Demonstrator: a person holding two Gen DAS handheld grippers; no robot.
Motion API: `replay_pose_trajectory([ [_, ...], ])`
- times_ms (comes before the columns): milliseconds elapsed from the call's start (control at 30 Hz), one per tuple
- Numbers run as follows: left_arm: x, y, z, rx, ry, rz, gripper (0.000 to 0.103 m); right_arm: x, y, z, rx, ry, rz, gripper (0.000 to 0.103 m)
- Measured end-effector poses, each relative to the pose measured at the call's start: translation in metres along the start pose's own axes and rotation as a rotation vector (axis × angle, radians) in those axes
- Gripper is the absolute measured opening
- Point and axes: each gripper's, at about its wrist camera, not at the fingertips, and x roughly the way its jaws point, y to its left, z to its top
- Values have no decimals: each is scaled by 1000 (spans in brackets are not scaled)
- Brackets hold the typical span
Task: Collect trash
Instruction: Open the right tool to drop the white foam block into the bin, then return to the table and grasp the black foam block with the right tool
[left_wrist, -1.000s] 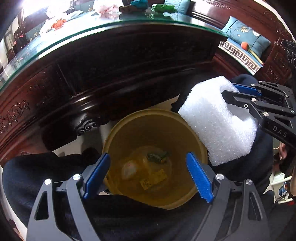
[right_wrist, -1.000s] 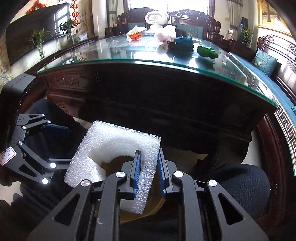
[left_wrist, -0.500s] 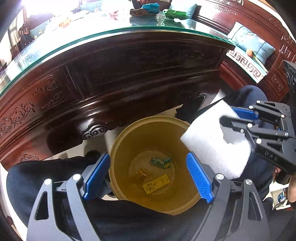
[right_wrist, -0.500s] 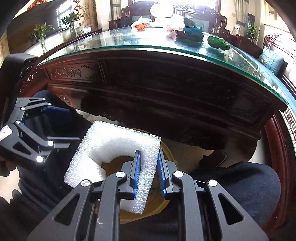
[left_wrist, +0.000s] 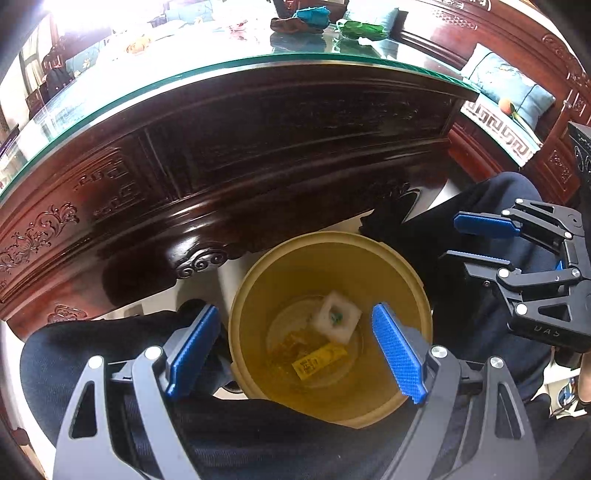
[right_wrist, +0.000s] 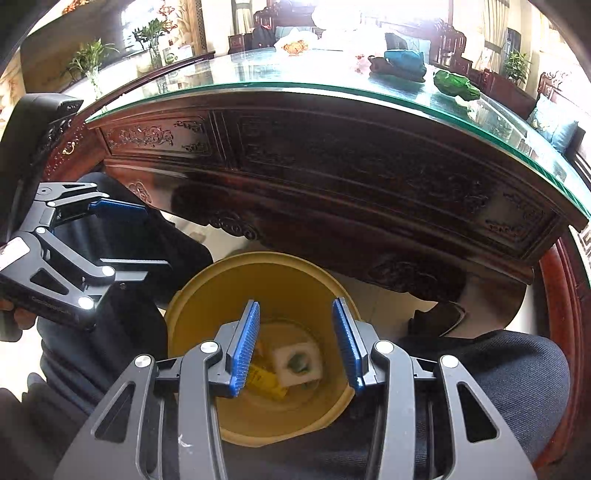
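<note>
Seen from above, the yellow waste bin (left_wrist: 332, 266) stands on the floor between my knees, below the glass-topped carved table (right_wrist: 369, 155), where a green crumpled wrapper (right_wrist: 456, 84) and other litter appear left to collect. My right gripper (right_wrist: 295, 343) has just been opening and now holds nothing, and my left gripper (left_wrist: 295, 347) likewise hangs wide and empty. The white foam block (left_wrist: 336, 320), square with a hollowed centre, lies at the bin's bottom beside a yellow packet (left_wrist: 317, 360).
</note>
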Motion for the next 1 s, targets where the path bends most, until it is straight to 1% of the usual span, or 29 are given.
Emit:
replay_pose_trajectory([
  [167, -1, -3, 4, 8, -15, -4, 84, -2, 1, 5, -4, -10, 9, 41],
  [300, -5, 2, 14, -4, -36, 3, 84, -6, 1, 15, -13, -31, 18, 41],
  [367, -10, 4, 23, -10, -59, 2, 84, -9, 1, 25, -37, -61, 11, 41],
  [433, -18, 8, 35, -15, -98, 18, 84, -14, -1, 39, -58, -111, -13, 41],
  [500, -29, 13, 52, -26, -148, 37, 85, -20, -7, 54, -58, -162, -28, 41],
  [533, -34, 16, 61, -39, -174, 43, 88, -23, -11, 62, -52, -188, -33, 41],
  [700, -54, 33, 117, -89, -295, 79, 92, -39, -35, 116, -12, -320, -45, 42],
  [767, -57, 40, 141, -102, -332, 88, 94, -43, -46, 138, 7, -370, -49, 46],
  [833, -56, 43, 169, -109, -358, 86, 96, -44, -60, 161, 27, -402, -55, 56],
  [867, -55, 45, 182, -111, -371, 97, 98, -43, -66, 170, 36, -412, -61, 58],
  [1000, -43, 43, 233, -69, -420, 186, 99, -34, -90, 213, 82, -439, -83, 62],
])
